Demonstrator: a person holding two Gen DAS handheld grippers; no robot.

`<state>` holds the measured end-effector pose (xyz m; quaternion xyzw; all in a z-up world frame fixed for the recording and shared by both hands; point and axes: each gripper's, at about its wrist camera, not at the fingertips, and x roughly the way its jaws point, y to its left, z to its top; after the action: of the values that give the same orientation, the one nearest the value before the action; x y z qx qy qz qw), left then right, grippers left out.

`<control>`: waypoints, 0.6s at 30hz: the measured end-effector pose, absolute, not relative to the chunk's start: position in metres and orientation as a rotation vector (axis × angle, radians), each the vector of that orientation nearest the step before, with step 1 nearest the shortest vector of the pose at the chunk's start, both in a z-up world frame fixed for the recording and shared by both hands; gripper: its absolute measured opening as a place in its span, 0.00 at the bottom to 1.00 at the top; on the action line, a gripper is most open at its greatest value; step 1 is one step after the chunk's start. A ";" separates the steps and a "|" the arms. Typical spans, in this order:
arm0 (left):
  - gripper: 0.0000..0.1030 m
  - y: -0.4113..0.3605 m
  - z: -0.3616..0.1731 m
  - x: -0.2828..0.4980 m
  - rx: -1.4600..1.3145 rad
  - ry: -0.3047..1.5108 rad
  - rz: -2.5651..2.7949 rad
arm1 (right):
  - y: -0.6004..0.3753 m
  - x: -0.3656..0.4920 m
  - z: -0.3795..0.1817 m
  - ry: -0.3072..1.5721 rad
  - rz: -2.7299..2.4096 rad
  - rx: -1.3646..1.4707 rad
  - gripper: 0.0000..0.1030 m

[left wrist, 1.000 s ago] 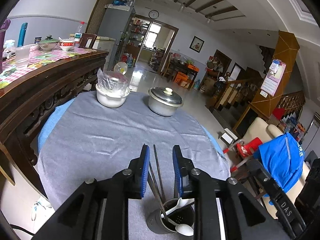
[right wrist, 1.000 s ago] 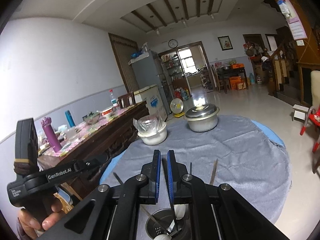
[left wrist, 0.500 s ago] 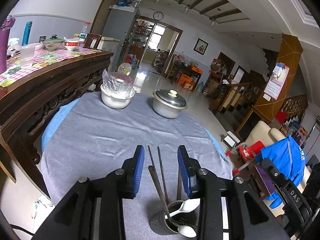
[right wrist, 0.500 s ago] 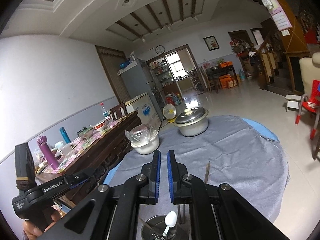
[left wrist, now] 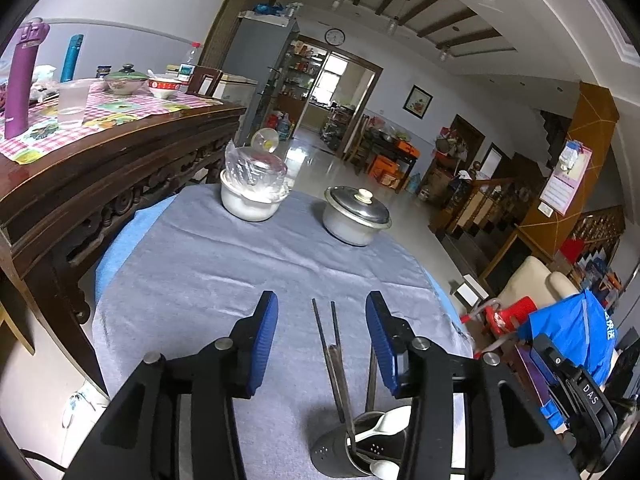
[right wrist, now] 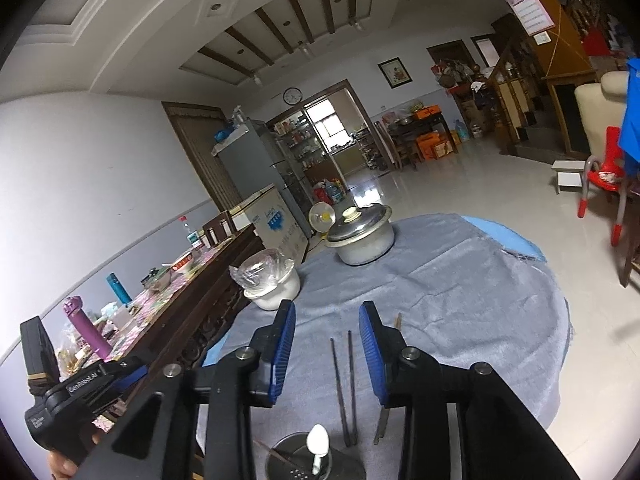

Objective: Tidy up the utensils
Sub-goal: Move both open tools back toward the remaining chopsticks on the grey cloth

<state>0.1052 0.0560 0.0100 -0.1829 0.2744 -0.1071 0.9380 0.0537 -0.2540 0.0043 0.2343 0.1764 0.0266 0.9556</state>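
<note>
The left gripper [left wrist: 322, 346] has jaws standing partly apart, having just been opening. The chopsticks [left wrist: 334, 364] rise between them out of the holder [left wrist: 348, 454] without touching either pad. The holder stands on the grey-clothed worktop [left wrist: 200, 272], just below the jaws, with white spoons [left wrist: 386, 426] inside.

The right gripper [right wrist: 327, 354] has also just been opening; its jaws stand moderately apart and grip nothing. Chopsticks [right wrist: 344, 384] stand in the gap above the holder [right wrist: 300, 458], clear of both pads, with a spoon [right wrist: 318, 446] in the holder.
</note>
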 end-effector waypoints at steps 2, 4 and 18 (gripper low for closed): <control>0.45 0.059 0.009 0.107 -0.379 0.561 -0.211 | -0.258 0.055 0.002 0.363 0.050 0.481 0.35; 0.46 0.063 0.008 0.110 -0.386 0.562 -0.200 | -0.261 0.056 0.000 0.368 0.038 0.482 0.35; 0.49 0.087 -0.002 0.127 -0.427 0.575 -0.117 | -0.287 0.070 -0.024 0.427 0.000 0.540 0.35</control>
<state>0.1272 0.0873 -0.0024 -0.2089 0.2810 -0.0574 0.9349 0.0696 -0.2872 -0.0235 0.2649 0.2094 -0.0002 0.9413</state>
